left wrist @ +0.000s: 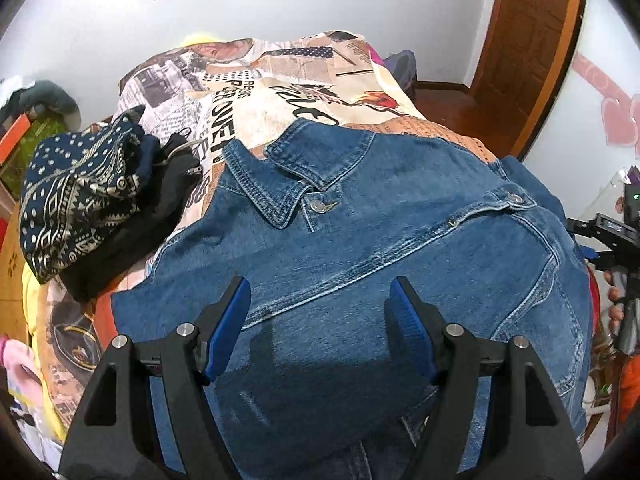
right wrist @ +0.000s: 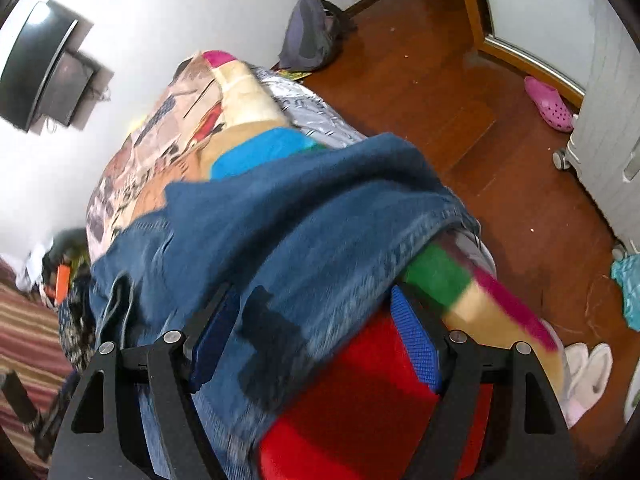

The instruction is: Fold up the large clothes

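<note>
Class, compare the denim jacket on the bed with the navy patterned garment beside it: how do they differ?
The denim jacket is plain blue and spread out flat; the navy patterned garment carries pale geometric prints and sits folded in a pile. The jacket shows a collar and metal buttons; the patterned garment shows neither. Both rest on the newspaper-print bedcover.

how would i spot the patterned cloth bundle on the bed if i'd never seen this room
Start at the bed with the newspaper-print cover. A denim jacket lies spread across its near end; look at the bed's left edge beside the jacket's collar. The patterned bundle sits there on black clothing, the only navy fabric with cream dots and geometric bands.
</note>
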### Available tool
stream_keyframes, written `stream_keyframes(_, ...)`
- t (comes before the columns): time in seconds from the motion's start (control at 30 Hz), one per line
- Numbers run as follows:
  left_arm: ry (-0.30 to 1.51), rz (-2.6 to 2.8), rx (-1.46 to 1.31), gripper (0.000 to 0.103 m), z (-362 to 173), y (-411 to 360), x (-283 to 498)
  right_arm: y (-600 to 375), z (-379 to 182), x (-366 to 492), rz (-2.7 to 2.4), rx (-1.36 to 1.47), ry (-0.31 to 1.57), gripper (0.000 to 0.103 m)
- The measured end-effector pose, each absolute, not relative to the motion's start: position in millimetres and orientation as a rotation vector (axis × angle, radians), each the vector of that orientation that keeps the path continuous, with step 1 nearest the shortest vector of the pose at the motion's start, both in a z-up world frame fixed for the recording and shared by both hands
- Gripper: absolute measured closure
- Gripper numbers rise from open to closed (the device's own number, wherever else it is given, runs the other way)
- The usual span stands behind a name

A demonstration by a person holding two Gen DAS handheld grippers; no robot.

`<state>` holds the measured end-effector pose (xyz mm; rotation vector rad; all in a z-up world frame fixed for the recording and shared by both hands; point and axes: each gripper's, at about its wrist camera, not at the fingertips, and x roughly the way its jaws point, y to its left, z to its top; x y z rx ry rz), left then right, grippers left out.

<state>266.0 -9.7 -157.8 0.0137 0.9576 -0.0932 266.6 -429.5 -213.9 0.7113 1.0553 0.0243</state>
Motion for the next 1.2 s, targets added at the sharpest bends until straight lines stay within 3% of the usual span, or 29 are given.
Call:
stream_keyframes(0.17, 0.956, -0.079, -0.007, 0.032, -157, -1, 265, -438, -226, 284, -0.044, 0.720, 1.070, 0.029)
stream_keyframes(0.3, 0.956, -0.075, -0.016, 0.032, -157, 5, 264, -441, -223, 283, -0.083, 0.728, 1.057, 0.054)
stream_keyframes(0.37, 0.954, -0.076, -0.018, 0.032, -156, 6, 263, -443, -216, 280, -0.093, 0.714, 1.048, 0.078)
stream_keyframes(0.43, 0.951, -0.079, -0.019, 0.032, -155, 8, 261, -444, -203, 275, -0.092, 0.718, 1.022, 0.084)
stream_keyframes(0.9, 0.919, -0.103, -0.029, 0.032, -147, 12, 252, -339, -29, 236, 0.181, 0.321, 0.657, 0.092)
stream_keyframes(1.03, 0.908, -0.104, -0.030, 0.032, -144, 17, 246, -297, -28, 237, 0.284, 0.248, 0.662, 0.092)
stream_keyframes(1.2, 0.912, -0.109, -0.037, 0.032, -145, 24, 240, -259, -73, 249, 0.380, 0.217, 0.797, 0.092)
